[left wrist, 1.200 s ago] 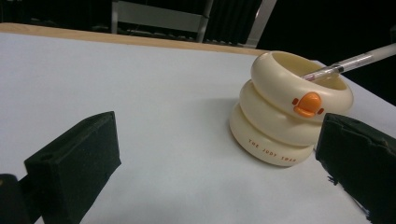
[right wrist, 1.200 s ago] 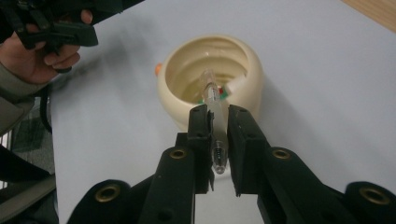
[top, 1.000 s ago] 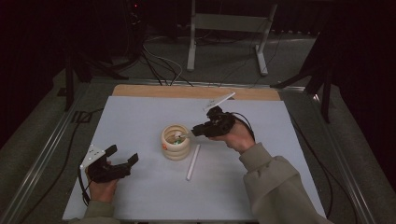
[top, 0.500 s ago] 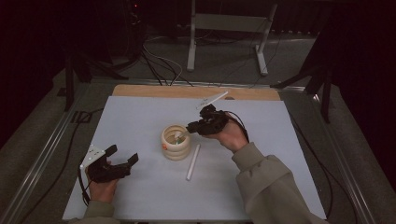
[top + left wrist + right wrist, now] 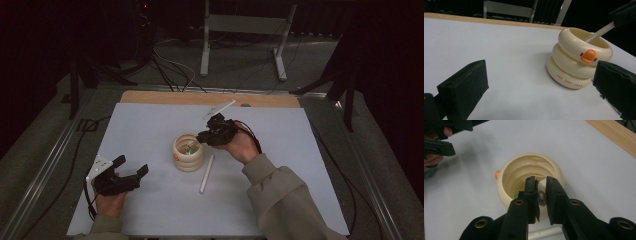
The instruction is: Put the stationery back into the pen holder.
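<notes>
"THE JUDY SWAN" on cream holder (image 5: 574, 65)

A white cylindrical stick (image 5: 206, 173) lay on the pale blue-white table sheet (image 5: 150, 125), with a wooden board edge (image 5: 165, 97) behind.

The cream ringed cup (image 5: 576, 60) carries small orange lettering along its bottom ring, reading roughly "THE JUDY SWAN", though the letters are faint; it sits just left of the left gripper's right-hand jaw.
</notes>
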### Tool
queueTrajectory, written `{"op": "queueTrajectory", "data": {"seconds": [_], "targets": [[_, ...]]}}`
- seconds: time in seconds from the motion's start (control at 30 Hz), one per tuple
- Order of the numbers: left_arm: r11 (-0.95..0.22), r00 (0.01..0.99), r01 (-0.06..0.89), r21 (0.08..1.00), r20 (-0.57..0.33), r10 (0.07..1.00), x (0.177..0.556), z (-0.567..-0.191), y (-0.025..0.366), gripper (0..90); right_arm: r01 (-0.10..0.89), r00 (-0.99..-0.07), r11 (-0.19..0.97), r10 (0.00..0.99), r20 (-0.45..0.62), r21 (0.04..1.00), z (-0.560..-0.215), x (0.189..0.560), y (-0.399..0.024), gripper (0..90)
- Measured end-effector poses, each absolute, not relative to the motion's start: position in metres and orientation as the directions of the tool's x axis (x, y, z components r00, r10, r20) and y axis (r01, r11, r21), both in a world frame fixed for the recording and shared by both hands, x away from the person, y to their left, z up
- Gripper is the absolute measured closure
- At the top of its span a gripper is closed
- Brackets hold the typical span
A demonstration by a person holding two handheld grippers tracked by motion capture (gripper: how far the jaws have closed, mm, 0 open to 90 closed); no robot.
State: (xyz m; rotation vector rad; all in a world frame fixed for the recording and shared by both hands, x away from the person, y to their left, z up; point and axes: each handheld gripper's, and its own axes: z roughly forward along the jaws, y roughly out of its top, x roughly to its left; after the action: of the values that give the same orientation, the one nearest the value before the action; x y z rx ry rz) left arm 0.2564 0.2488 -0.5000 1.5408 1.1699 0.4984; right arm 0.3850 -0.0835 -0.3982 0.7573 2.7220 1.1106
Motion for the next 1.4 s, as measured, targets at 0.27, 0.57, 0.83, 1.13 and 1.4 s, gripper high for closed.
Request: {"op": "queueTrajectory", "data": {"seconds": [0.27,0.57,0.83,1.13,1.4], "targets": [[0.072,0.426,0.411,0.909,-0.261,0.866,0.257,-0.500,0.249,0.2,0.414,-0.868,0.617,0.488,0.087,0.670,-0.404,0.389,-0.075,79.7],[0.071,0.427,0.412,0.909,-0.260,0.866,0.257,-0.500,0.249,0.2,0.411,-0.873,0.627,0.479,0.089,0.662,-0.408,0.389,-0.068,79.7],[0.073,0.426,0.411,0.909,-0.262,0.866,0.257,-0.500,0.249,0.1,0.458,-0.822,0.513,0.554,0.127,0.726,-0.407,0.391,-0.071,19.5],[0.074,0.425,0.409,0.909,-0.262,0.866,0.257,-0.500,0.249,0.2,0.529,-0.760,0.419,0.621,0.192,0.738,-0.409,0.395,-0.086,1.4],[0.070,0.426,0.411,0.909,-0.260,0.867,0.257,-0.500,0.249,0.2,0.528,-0.757,0.420,0.627,0.185,0.738,-0.411,0.389,-0.093,0.6]]}}
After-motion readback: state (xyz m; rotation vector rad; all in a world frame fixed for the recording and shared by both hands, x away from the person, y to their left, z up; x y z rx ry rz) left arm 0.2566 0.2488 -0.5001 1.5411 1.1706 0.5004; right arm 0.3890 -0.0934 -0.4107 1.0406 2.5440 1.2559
